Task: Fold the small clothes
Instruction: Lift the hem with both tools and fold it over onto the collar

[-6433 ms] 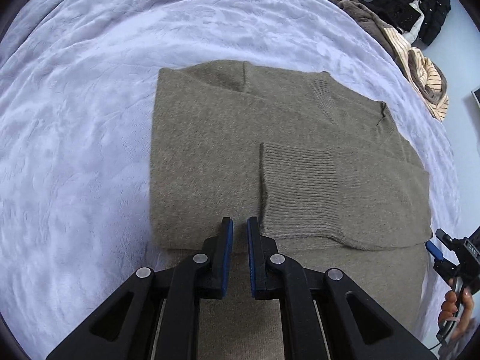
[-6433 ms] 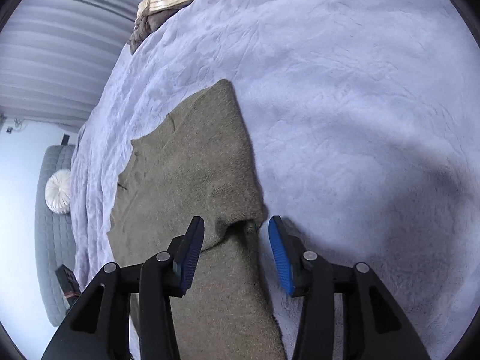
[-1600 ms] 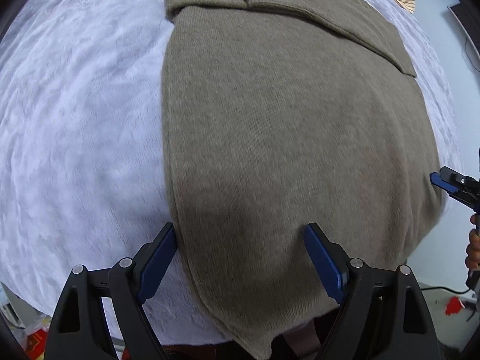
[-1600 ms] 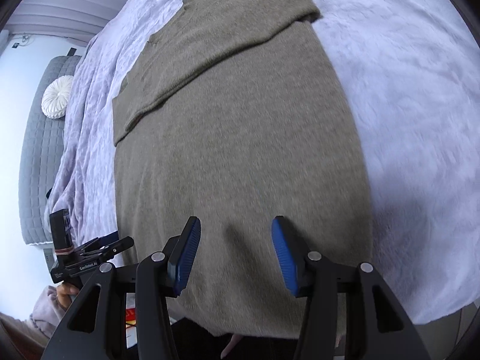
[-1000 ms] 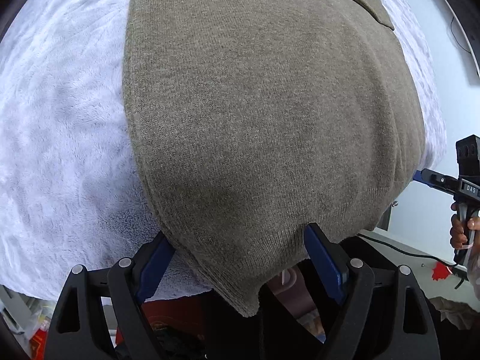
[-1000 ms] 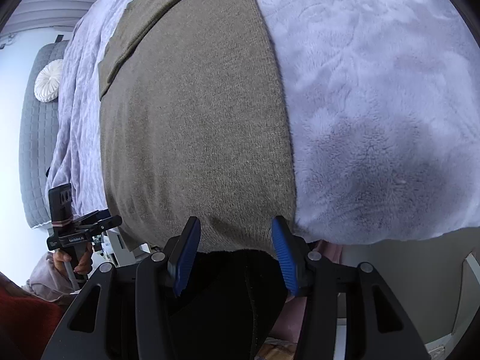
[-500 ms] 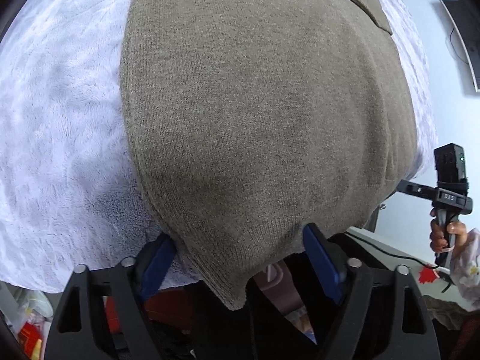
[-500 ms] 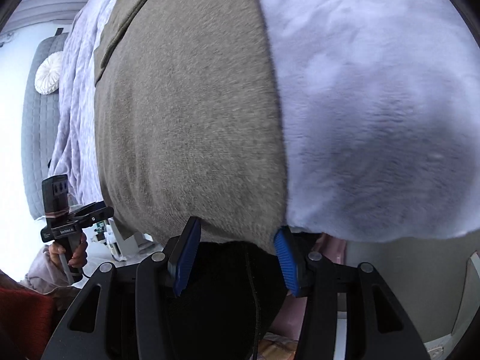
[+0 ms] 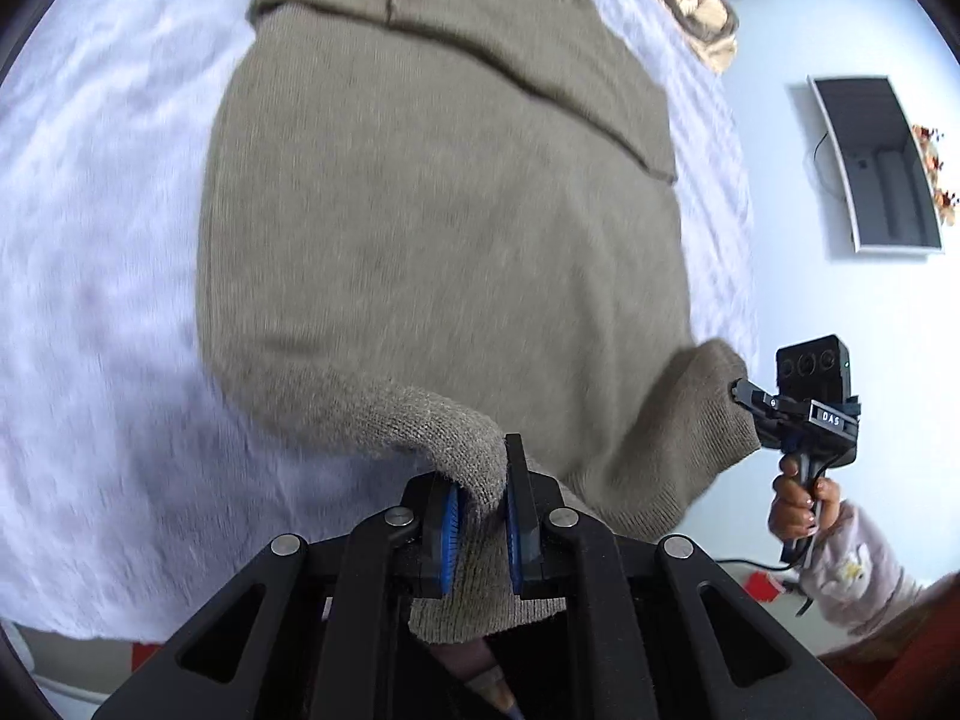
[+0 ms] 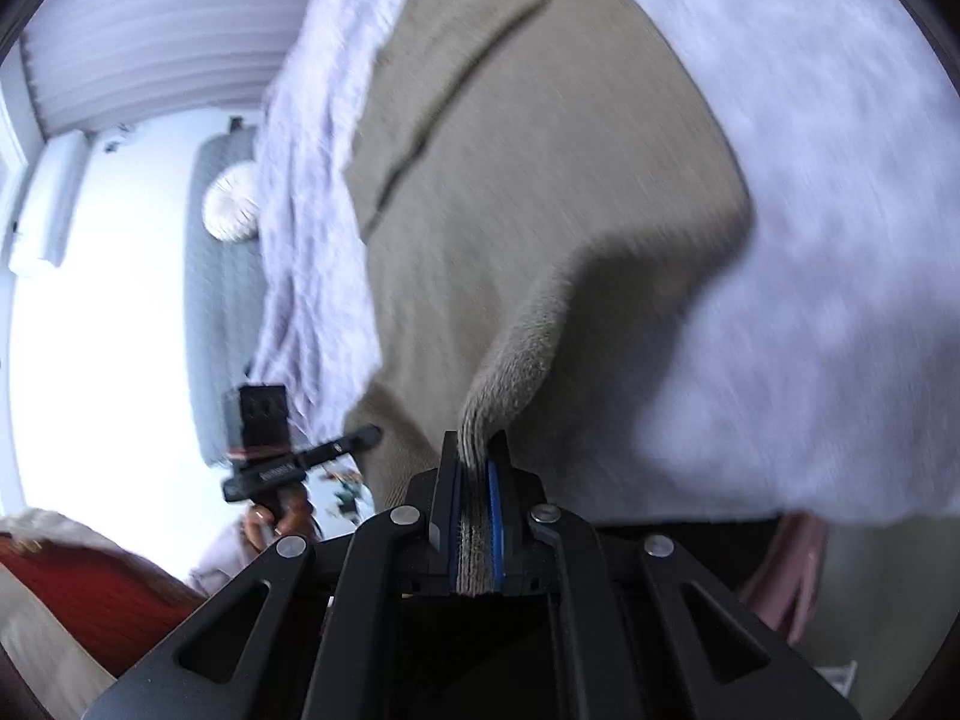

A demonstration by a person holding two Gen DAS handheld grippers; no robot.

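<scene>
An olive-brown knit sweater (image 9: 444, 228) lies on the pale lilac bedspread (image 9: 96, 240), sleeves folded across its chest at the far end. My left gripper (image 9: 480, 504) is shut on the sweater's bottom hem at its left corner and lifts it off the bed edge. My right gripper (image 10: 474, 498) is shut on the hem at the right corner of the sweater (image 10: 540, 168). In the left wrist view the right gripper (image 9: 744, 393) shows pinching that corner. In the right wrist view the left gripper (image 10: 360, 438) shows at the left.
A heap of other clothes (image 9: 696, 18) lies at the far end of the bed. A wall-mounted screen (image 9: 876, 162) is to the right. A grey couch with a round white cushion (image 10: 231, 210) stands left of the bedspread (image 10: 840, 240).
Both grippers have closed on the sweater's bottom hem, where they were open around it half a second ago. The two corners are now raised off the bed edge.
</scene>
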